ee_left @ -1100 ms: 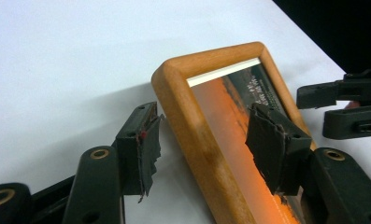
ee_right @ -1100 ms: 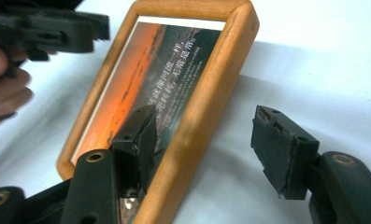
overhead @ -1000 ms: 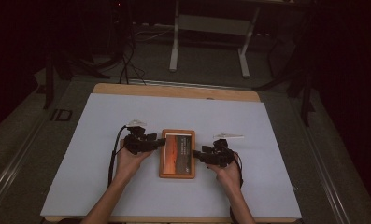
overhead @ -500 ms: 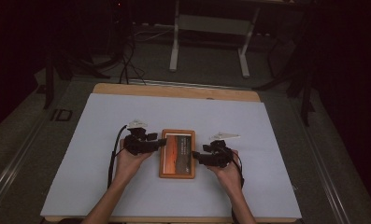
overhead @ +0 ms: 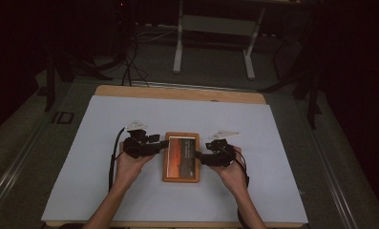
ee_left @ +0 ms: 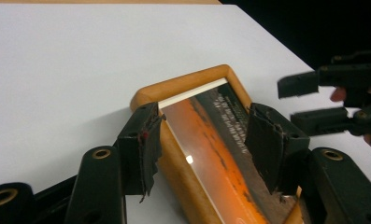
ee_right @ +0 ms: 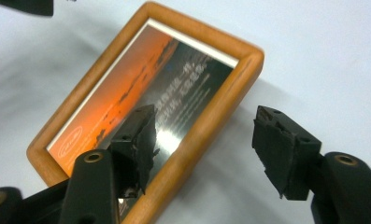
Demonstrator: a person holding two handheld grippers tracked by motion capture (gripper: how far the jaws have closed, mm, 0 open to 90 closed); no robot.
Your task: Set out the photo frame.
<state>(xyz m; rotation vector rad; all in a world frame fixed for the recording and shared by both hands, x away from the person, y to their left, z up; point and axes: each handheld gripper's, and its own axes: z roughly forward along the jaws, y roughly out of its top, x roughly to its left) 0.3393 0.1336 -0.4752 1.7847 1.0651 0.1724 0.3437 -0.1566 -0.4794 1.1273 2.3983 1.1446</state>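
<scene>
High view first: the wooden picture frame [overhead: 181,157] lies flat near the middle of the white surface [overhead: 282,143], its long axis running away from me, an orange print under its glass. It sits between my two hands, so neither arm is clearly nearer; each meets one long side.

My left hand-held gripper [overhead: 162,144] comes in from the frame's left, toward its far corner. In the left gripper view its jaws stand open and straddle that long rail: one pad [ee_left: 146,144] is outside the wood, over the bare surface, the other pad [ee_left: 267,144] is over the glass. I cannot tell whether either pad touches the frame [ee_left: 192,154].

My right hand-held gripper [overhead: 199,156] reaches the right rail about midway along. In the right gripper view it too is open and empty, one pad [ee_right: 139,135] over the print, the other [ee_right: 281,149] beyond the rail over the surface, with the frame [ee_right: 206,126] running diagonally between them.

As I judge it, any grasp here depends on each pair of jaws lying square across its rail, closing crosswise to the long axis.
</scene>
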